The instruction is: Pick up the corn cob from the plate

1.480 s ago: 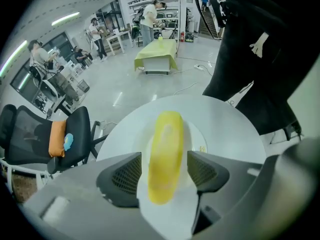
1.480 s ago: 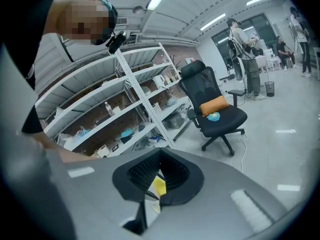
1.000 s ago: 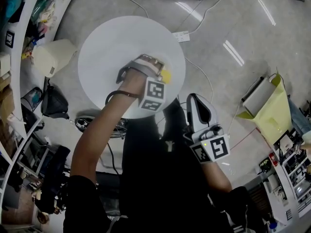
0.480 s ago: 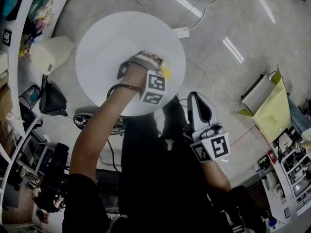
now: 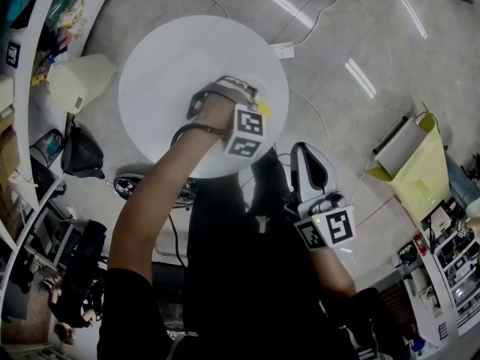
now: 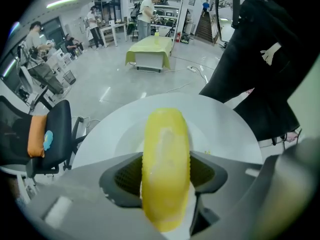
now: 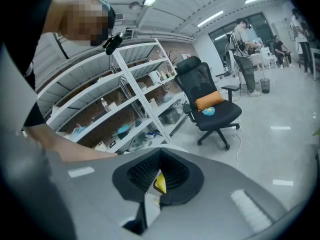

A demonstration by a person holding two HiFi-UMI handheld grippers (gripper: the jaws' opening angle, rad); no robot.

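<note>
A yellow corn cob point(image 6: 165, 169) lies on a white plate point(image 6: 122, 136) on the round white table point(image 5: 172, 58). My left gripper point(image 6: 165, 181) points steeply down over it, and its jaws are closing with the cob between them. Both dark pads point(image 6: 127, 176) meet the cob's sides. In the head view only a yellow tip of the corn cob point(image 5: 263, 109) shows beside the left gripper point(image 5: 255, 103) and its marker cube. My right gripper point(image 5: 304, 154) hangs off the table's near edge, shut and empty. In the right gripper view, the right gripper point(image 7: 159, 182) shows a yellow sliver through the slit between its pads.
A power strip point(image 5: 283, 50) and cables lie on the floor beyond the table. A yellow bag point(image 5: 424, 175) stands at the right and a beige bin point(image 5: 79, 81) at the left. An office chair point(image 7: 210, 104) and shelves point(image 7: 125, 109) stand ahead of the right gripper. People stand in the far background.
The left hand has shifted slightly toward the cob, and less yellow shows beside its cube. The right gripper has stayed where it was.
</note>
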